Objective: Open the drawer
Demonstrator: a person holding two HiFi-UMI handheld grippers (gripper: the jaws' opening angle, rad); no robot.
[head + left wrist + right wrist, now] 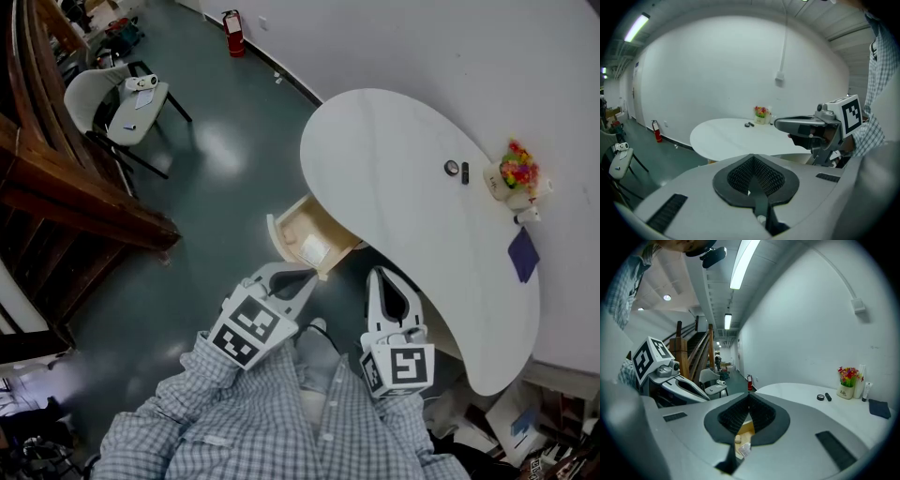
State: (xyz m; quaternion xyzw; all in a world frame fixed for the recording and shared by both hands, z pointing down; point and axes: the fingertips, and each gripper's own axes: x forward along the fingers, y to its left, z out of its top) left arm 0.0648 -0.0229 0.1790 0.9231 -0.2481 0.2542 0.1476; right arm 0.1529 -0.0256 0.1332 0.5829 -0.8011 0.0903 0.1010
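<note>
Head view is looking steeply down over a checked shirt sleeve (234,422) at the near edge, and just beyond it the left gripper (307,277) and right gripper (378,274) are hanging side by side, both aiming away from the person. Left gripper view is showing its jaws (751,157) pressing together with nothing between them. Right gripper view is showing that gripper (749,395) with its jaw tips meeting too, empty, while a narrow slit behind the tips is letting a sliver of pale wood show through. That wood is the drawer (302,223), which is standing open just past the left gripper's tips and not touching either gripper. Its long axis is running from lower left to upper right in the head view, its front panel is facing lower left toward the open floor (216,159), and its back end is disappearing under the white counter (394,159), so how far it is pulled out is hard to judge. A pale packet (314,248) is lying inside, its print too small to read, and no handle is showing. Farther off on the counter, a small round black thing (452,168), a flower cup (514,173) and a dark cloth (523,253) are sitting near the wall. A chair (117,103) and a fire extinguisher (234,33) are standing well beyond.
</note>
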